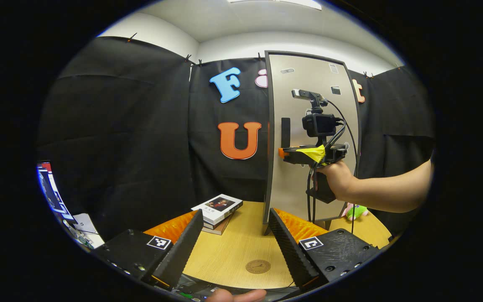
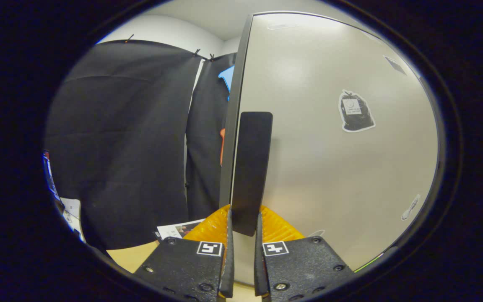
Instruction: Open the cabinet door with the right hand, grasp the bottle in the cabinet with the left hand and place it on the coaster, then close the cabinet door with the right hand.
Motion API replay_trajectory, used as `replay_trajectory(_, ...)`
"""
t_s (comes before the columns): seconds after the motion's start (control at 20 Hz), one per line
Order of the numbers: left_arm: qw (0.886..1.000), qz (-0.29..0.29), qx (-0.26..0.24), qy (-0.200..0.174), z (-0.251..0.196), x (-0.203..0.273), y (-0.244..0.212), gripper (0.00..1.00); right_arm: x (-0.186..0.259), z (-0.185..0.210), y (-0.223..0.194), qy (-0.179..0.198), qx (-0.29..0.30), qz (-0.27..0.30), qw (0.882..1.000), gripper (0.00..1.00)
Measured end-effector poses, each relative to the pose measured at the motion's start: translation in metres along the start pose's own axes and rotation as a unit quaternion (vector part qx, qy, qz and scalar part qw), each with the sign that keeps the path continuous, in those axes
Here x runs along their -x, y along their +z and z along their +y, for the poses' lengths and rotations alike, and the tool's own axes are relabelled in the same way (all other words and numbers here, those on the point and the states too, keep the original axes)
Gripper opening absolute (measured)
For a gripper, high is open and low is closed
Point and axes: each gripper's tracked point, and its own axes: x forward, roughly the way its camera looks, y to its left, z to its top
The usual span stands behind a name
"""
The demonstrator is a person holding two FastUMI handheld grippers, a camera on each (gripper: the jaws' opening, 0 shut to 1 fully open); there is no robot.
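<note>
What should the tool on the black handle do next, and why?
Probably pull the handle outward to swing the cabinet door open. The right tool is clamped on the handle and the door looks shut, so the bottle inside can't be reached.

Staged recording booth, not a real home: black cloth wall (image 1: 132, 138) clipped up under a white room ceiling (image 1: 241, 21), small wooden tabletop (image 1: 233, 247) with a freestanding cabinet door (image 1: 308, 105), stacked books (image 1: 218, 209), monitor (image 1: 50, 188) at the edge.
</note>
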Motion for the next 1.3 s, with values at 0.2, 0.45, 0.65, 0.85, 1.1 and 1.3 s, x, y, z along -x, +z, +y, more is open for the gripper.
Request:
replay_trajectory(0.2, 1.000, 0.007, 0.003, -0.004, 0.001, -0.004, -0.007, 0.95, 0.012, 0.006, 0.000, 0.008, -0.004, 0.003, 1.000, 0.17)
replay_trajectory(0.45, 1.000, 0.014, 0.005, -0.011, -0.002, -0.004, -0.013, 0.95, 0.051, 0.016, -0.003, 0.030, -0.010, -0.005, 0.999, 0.15)
replay_trajectory(0.65, 0.999, 0.023, 0.008, -0.024, -0.009, -0.005, -0.017, 0.95, 0.086, 0.022, -0.006, 0.052, -0.011, -0.006, 0.999, 0.15)
replay_trajectory(0.85, 0.999, 0.018, 0.010, -0.037, -0.016, -0.009, -0.011, 0.95, 0.131, 0.016, -0.010, 0.072, -0.035, -0.008, 0.997, 0.15)
replay_trajectory(1.1, 0.998, 0.023, 0.006, -0.054, -0.025, -0.015, -0.014, 0.95, 0.175, 0.013, -0.015, 0.088, -0.041, -0.007, 0.995, 0.15)
replay_trajectory(1.3, 0.997, 0.023, 0.005, -0.070, -0.041, -0.021, -0.012, 0.95, 0.207, 0.004, -0.016, 0.090, -0.052, -0.002, 0.995, 0.15)
